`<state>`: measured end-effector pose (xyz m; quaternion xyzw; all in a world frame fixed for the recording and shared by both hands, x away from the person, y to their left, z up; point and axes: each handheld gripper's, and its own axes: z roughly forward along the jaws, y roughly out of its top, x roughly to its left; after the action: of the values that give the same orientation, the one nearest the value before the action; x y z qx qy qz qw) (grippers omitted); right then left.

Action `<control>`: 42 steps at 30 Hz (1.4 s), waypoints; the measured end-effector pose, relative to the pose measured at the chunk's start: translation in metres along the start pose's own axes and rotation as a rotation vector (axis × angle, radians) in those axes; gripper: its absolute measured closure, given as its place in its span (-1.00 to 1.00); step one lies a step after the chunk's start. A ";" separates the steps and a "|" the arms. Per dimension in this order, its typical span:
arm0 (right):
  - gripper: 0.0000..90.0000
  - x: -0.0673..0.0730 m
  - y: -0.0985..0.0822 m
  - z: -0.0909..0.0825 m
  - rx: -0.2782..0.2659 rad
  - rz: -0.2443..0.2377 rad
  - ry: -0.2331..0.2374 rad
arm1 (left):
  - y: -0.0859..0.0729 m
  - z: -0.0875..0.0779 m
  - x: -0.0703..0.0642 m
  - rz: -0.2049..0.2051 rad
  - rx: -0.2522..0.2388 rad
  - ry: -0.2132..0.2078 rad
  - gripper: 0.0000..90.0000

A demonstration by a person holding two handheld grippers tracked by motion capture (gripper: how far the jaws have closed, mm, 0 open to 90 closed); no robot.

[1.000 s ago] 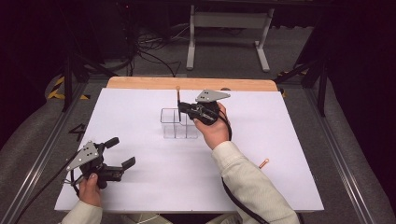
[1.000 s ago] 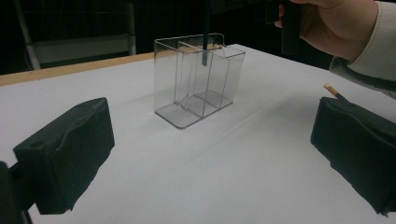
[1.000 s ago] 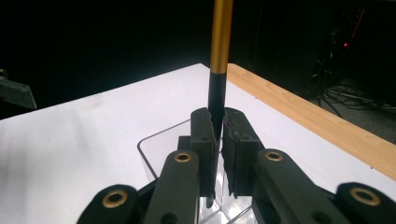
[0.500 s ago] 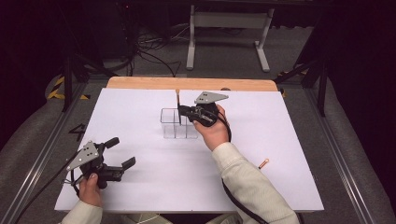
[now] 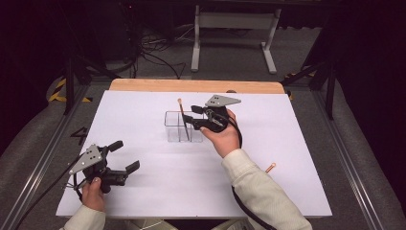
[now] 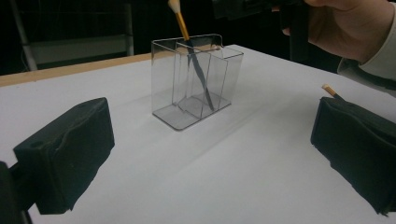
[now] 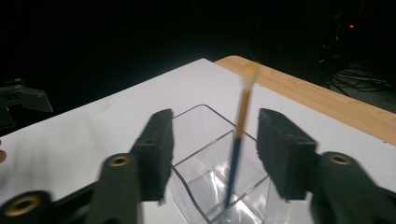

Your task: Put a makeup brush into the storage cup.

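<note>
A clear acrylic organizer (image 5: 184,129) with several compartments stands mid-table. A thin brush (image 5: 182,115) with a dark handle and pale tip leans upright in one compartment (image 6: 196,65). My right gripper (image 5: 189,114) hovers just over the organizer's top. Its jaws have just been opening, and the brush (image 7: 240,126) rises between them with a gap on each side, touching neither pad. My left gripper (image 5: 125,155) rests low at the front left, open and empty, facing the organizer (image 6: 196,79).
A second brush (image 5: 271,167) lies on the white sheet at the right, near the person's sleeve; its tip also shows in the left gripper view (image 6: 329,89). A wooden table edge (image 5: 191,85) runs along the back. Dark floor with cables and a stand lies beyond.
The right gripper's jaws have opened off the brush, which now stands free in the organizer, slightly tilted. Both hands have stayed nearly in place.
</note>
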<state>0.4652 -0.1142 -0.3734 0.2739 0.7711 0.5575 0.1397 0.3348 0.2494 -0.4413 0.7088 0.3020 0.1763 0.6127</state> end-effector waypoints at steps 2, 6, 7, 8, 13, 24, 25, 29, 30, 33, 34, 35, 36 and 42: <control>-0.10 0.000 0.000 -0.007 -0.006 0.010 0.002 | 0.001 0.002 0.000 0.005 0.001 -0.002 -0.99; -0.19 0.001 0.002 -0.023 0.009 0.012 -0.007 | 0.002 0.004 0.000 0.006 0.003 -0.005 -0.99; -0.19 0.001 0.002 -0.023 0.009 0.012 -0.007 | 0.002 0.005 0.000 0.010 0.006 -0.012 -0.99; -0.22 0.001 0.003 -0.029 0.018 0.012 -0.013 | 0.002 0.006 0.000 0.007 0.003 -0.011 -0.99; -0.33 0.004 0.006 -0.050 0.018 0.003 -0.016 | 0.005 0.008 0.003 0.008 -0.002 -0.014 -0.99; -0.48 0.010 0.004 -0.098 0.001 -0.023 -0.048 | 0.009 0.013 0.006 0.013 -0.006 -0.020 -0.99; -0.48 0.010 0.004 -0.103 0.000 -0.021 -0.051 | 0.009 0.014 0.006 0.016 -0.004 -0.021 -0.99; -0.50 0.010 0.002 -0.120 -0.003 -0.016 -0.064 | 0.009 0.016 0.006 0.014 -0.003 -0.021 -0.99; -0.51 0.010 0.001 -0.129 -0.002 -0.010 -0.071 | 0.009 0.016 0.006 0.014 -0.002 -0.020 -0.99; -0.52 0.010 -0.001 -0.136 0.010 -0.010 -0.078 | 0.009 0.017 0.006 0.015 -0.004 -0.018 -0.99; -0.54 0.010 -0.001 -0.141 0.017 -0.009 -0.085 | 0.010 0.017 0.006 0.017 -0.003 -0.017 -0.99; -0.55 0.010 -0.002 -0.146 0.023 -0.011 -0.095 | 0.010 0.017 0.006 0.017 -0.003 -0.017 -0.99; -0.55 0.010 -0.003 -0.148 0.025 -0.011 -0.098 | 0.010 0.017 0.006 0.016 0.000 -0.018 -0.99; -0.63 0.010 -0.007 -0.167 0.034 -0.038 -0.140 | 0.009 0.015 0.006 0.015 -0.005 -0.013 -0.99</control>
<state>0.3682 -0.2411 -0.3220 0.2998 0.7740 0.5209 0.1994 0.3507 0.2413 -0.4362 0.7105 0.2922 0.1774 0.6151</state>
